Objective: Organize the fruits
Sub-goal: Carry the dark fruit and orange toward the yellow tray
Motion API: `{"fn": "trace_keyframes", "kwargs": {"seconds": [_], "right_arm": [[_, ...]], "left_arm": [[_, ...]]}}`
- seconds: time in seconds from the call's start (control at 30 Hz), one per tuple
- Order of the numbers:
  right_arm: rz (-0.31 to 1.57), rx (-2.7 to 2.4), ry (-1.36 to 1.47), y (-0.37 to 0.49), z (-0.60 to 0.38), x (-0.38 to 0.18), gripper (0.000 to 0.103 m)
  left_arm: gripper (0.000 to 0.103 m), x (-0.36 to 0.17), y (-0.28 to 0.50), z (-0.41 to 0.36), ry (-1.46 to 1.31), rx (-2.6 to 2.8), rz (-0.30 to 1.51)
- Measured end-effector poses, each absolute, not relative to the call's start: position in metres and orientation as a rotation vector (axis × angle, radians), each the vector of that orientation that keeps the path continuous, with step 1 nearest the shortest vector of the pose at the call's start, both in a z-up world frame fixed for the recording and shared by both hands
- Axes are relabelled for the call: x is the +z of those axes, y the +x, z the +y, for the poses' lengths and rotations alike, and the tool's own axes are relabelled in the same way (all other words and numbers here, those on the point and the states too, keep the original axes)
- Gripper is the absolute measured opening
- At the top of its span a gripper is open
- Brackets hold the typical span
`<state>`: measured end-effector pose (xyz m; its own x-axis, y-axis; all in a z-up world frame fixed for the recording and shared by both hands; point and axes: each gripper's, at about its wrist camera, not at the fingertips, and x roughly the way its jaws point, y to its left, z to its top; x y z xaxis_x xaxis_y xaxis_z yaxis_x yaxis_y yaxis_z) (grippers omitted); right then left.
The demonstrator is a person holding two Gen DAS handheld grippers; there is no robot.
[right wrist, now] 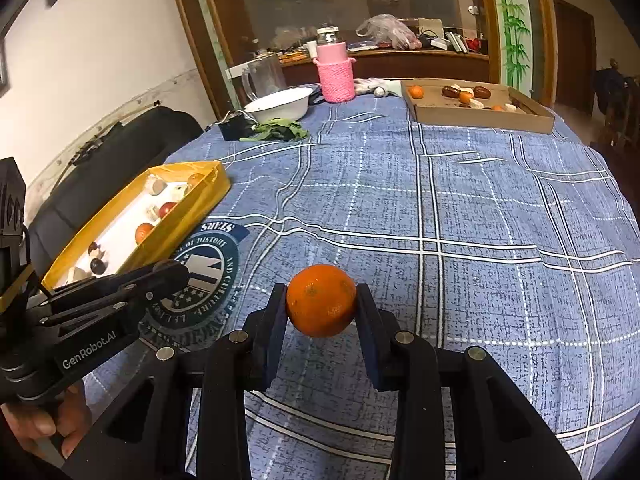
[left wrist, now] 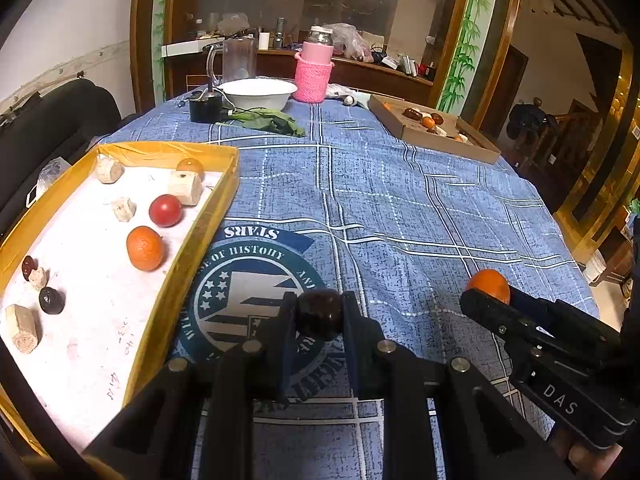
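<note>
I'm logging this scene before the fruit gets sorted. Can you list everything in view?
Tablecloth: one, blue plaid, covers table.
Yellow tray: one, near left; holds oranges, a red fruit, dark fruits, beige blocks.
Cardboard tray: one, brown, far right; holds fruit.
Bowl: one, white, far side.
Pink holder: one, with jar, beside bowl.
Jug: one, clear, behind bowl.
Leaves: green, before bowl.
Dark fruit: one, in left gripper.
Orange: one, in right gripper.
</note>
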<state>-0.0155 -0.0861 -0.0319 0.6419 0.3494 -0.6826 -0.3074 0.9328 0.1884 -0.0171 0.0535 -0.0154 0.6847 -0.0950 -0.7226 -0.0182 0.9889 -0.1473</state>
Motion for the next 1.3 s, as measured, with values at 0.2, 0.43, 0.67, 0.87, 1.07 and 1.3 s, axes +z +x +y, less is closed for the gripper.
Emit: {"fn": "trace_keyframes", "kwargs": {"seconds": [0.2,0.43,0.67,0.87,1.07,1.3], "right_arm": [[0.791,0.393,0.049,-0.014,-0.079,-0.031,0.032],[0.779,0.422,0.039,-0.012,-0.066,-0.025,0.032],[0.768,0.465,0.024,-0.011,-0.046,-0.021,0.032],[0.759,0.51,0.01,-0.009,-0.026,-0.015,0.032],[0.752,0.56,-0.013,-0.006,-0.002,-0.009,0.032],[0.744,0.626,-0.048,-0.005,0.031,-0.003,0.032]], "left_arm": [[0.024,-0.013,-0.019,0.06,-0.155,-0.034,0.814],[0.024,-0.005,-0.024,0.073,-0.174,-0.008,0.796],[0.024,0.001,-0.03,0.102,-0.213,0.048,0.777],[0.024,0.006,-0.035,0.139,-0.257,0.135,0.754],[0.024,0.004,-0.036,0.17,-0.283,0.22,0.751],[0.024,0.002,-0.039,0.19,-0.3,0.274,0.752]]}}
